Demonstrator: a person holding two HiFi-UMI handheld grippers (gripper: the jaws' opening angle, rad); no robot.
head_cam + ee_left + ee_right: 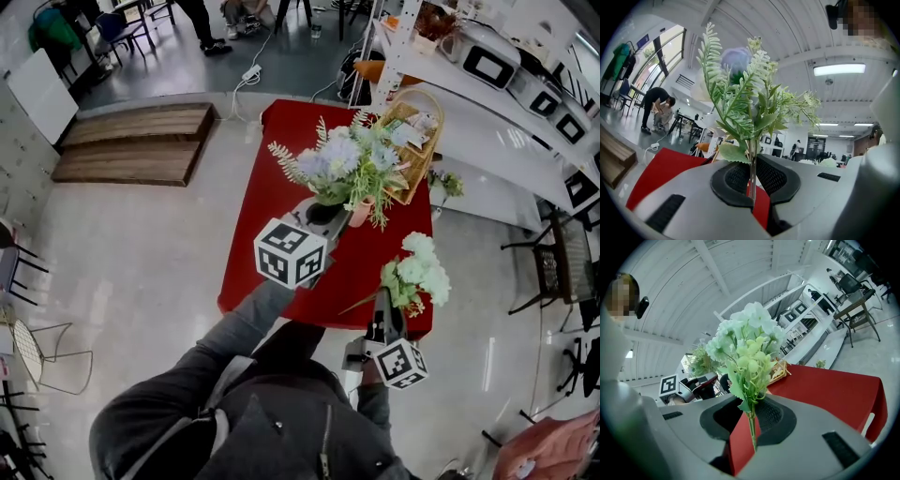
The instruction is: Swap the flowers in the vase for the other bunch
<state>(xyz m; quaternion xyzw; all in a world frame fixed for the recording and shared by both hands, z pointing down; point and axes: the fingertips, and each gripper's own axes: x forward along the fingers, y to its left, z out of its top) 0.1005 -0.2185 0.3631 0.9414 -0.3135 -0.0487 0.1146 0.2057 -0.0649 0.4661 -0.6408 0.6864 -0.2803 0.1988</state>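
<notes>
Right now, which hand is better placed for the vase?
Likely the left hand-held gripper, holding the blue bunch beside the vase; the right hand-held gripper, with the white bunch, is farther off.

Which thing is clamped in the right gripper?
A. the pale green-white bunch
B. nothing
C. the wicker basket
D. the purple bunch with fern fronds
A: the right gripper has its jaws pinched on the stem of the pale green-white bunch; the purple bunch sits in the left gripper.
</notes>
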